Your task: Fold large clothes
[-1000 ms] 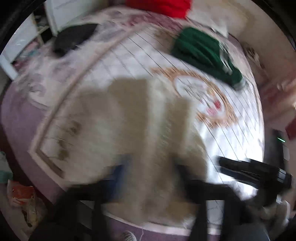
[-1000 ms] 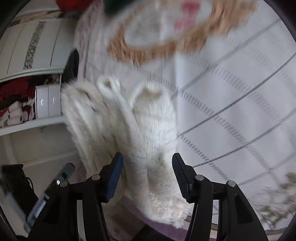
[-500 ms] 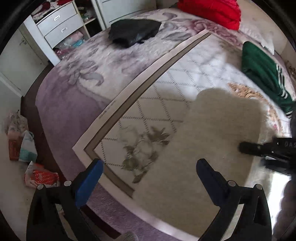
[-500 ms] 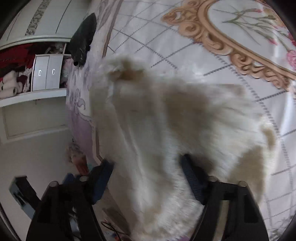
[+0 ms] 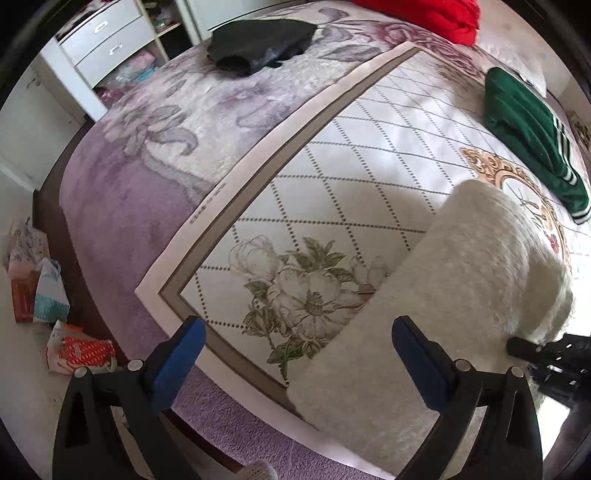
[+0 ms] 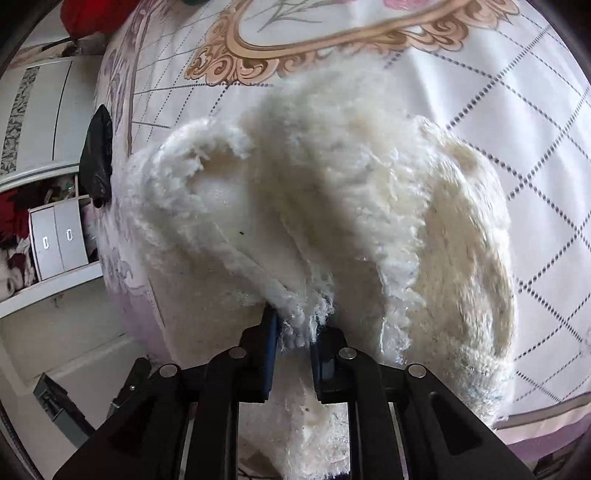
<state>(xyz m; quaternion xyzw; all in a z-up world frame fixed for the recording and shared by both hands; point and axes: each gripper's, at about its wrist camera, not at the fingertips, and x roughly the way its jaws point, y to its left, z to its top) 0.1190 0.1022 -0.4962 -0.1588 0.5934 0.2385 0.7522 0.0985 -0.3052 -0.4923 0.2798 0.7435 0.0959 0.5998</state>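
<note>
left tool (image 5: 295,343): jaws spread wide, released, grasping nothing, above the bed's (image 5: 122,206) near corner | right tool (image 6: 293,339): jaws nearly together and easing apart, pads still pinching the fluffy white garment (image 6: 332,192) edge | garment: on the bed's near right | around: green garment (image 5: 532,133) far right, black garment (image 5: 258,40) and red garment (image 5: 428,14) at far edge, bags (image 5: 40,280) on floor left

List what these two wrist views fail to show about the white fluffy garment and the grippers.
- White fluffy garment: in the right wrist view its lower part is cut off by the frame edge and the gripper body; the garment type cannot be told.
- Right gripper: jaws opening, fleece edge between them; fur hides the pads.
- Left wrist view: the garment hides the bedspread under it; the right gripper is cut off by the edge.
- Left gripper: open, holding nothing.
</note>
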